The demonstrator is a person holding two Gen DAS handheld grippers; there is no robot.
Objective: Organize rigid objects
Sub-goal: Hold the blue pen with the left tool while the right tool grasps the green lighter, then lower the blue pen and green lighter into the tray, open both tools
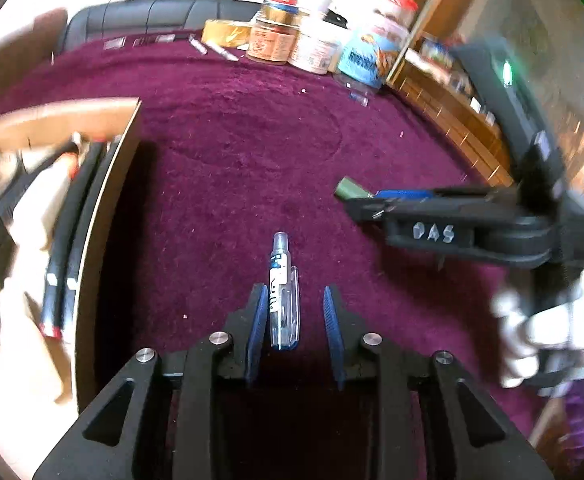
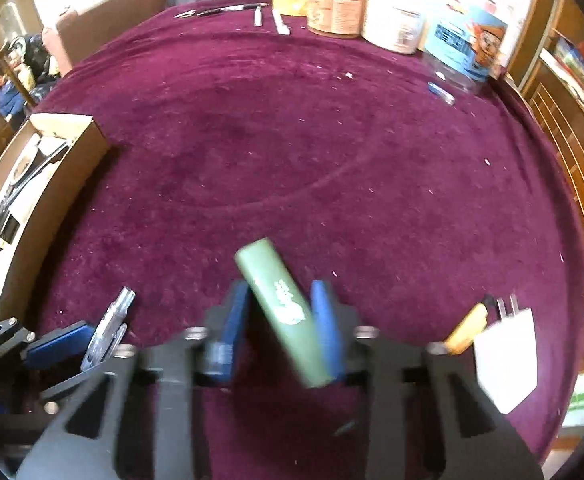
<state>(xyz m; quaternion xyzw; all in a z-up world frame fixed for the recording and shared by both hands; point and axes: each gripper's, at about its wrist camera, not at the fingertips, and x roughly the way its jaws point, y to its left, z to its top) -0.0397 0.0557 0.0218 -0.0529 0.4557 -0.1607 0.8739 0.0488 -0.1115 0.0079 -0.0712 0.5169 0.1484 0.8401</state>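
My left gripper (image 1: pixel 295 308) is open around a clear blue pen (image 1: pixel 281 292) that lies on the purple tablecloth between its pads; the pen also shows in the right wrist view (image 2: pixel 109 326). My right gripper (image 2: pixel 279 312) is shut on a green rectangular stick (image 2: pixel 283 308), held tilted above the cloth. The stick's end also shows in the left wrist view (image 1: pixel 350 189), with the right gripper (image 1: pixel 366 200) to the right of the pen. A cardboard box (image 1: pixel 103 208) with pens and other items stands at the left, also in the right wrist view (image 2: pixel 55 176).
Jars and tins (image 1: pixel 316 46) and a tape roll (image 1: pixel 225 34) stand at the table's far edge. Loose pens (image 2: pixel 231 9) lie far back. A white plug adapter (image 2: pixel 506 352) and an orange item (image 2: pixel 466 328) lie at the right. Wooden shelving (image 2: pixel 572 160) borders the right.
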